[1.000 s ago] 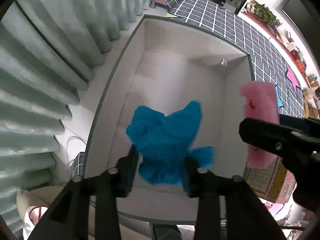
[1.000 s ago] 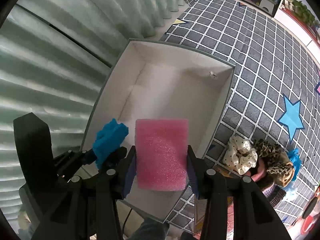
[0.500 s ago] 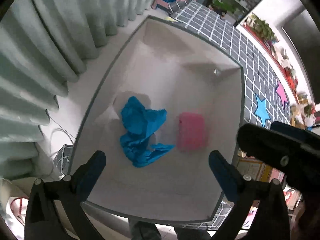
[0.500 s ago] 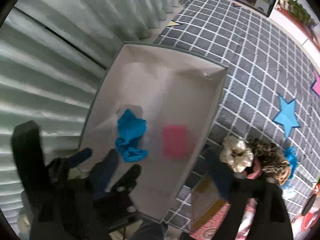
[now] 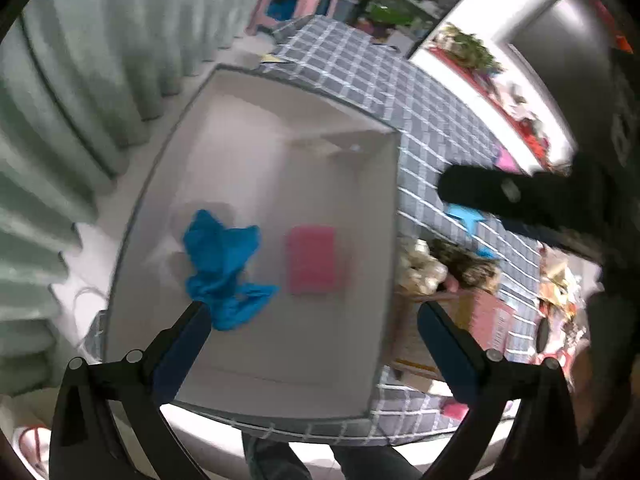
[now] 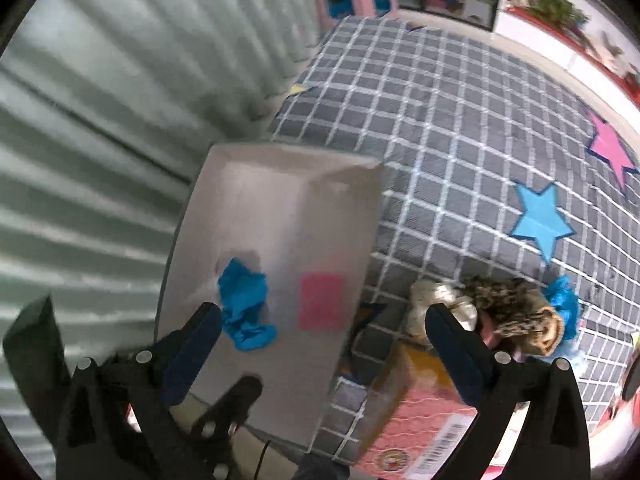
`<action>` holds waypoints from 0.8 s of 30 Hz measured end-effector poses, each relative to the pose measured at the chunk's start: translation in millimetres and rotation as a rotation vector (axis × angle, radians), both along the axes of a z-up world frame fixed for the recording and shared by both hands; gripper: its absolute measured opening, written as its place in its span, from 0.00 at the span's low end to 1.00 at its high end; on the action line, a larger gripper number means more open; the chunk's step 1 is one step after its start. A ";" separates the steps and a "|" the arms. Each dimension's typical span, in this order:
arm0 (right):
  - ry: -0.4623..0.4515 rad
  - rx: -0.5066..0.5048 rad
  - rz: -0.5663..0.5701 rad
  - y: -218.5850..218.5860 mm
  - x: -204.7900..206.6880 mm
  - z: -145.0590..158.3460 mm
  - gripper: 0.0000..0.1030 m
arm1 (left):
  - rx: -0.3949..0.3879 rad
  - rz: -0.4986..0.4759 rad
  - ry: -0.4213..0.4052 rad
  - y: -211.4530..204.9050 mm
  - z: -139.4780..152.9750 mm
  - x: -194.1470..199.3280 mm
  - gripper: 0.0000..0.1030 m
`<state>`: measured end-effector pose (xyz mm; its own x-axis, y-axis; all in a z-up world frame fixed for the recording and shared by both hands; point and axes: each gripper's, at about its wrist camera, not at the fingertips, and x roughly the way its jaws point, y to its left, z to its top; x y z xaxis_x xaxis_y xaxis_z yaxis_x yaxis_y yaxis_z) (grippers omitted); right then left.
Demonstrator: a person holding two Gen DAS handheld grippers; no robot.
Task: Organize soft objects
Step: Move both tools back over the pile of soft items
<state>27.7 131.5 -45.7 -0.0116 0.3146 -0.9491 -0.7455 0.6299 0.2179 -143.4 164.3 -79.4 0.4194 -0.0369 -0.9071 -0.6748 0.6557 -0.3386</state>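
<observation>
A big grey mat (image 6: 460,128) with white squares covers the floor, with a blue star (image 6: 542,222) and a pink star (image 6: 612,148) on it. Pale green curtains (image 6: 100,100) hang along one side.

A large white box (image 5: 280,152) sits on the edge of the mat, next to the curtains. Its top is open. Two soft things lie on the bottom of the box. One is a crumpled blue cloth (image 5: 226,268). The other is a flat pink sponge (image 5: 312,260). They lie side by side, near each other but not touching.

Outside the box, just beside its long wall, is a pink carton (image 6: 416,428). A little pile of soft things sits there too: a cream scrunchie (image 6: 436,304), a spotted brown scrunchie (image 6: 504,304) and something blue (image 6: 564,308).

The left hand-held gripper (image 5: 312,316) hangs above the box. Its jaws have just been opening, now stand wide apart, and nothing is between them. The right hand-held gripper (image 6: 324,320) hangs above the box wall and the carton. Its jaws have just been opening too, are spread wide, and hold nothing.
</observation>
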 end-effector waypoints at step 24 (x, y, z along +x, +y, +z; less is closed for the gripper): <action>-0.029 0.016 -0.447 -209.6 77.4 24.0 1.00 | 0.081 -0.340 0.016 -82.6 36.3 106.5 1.00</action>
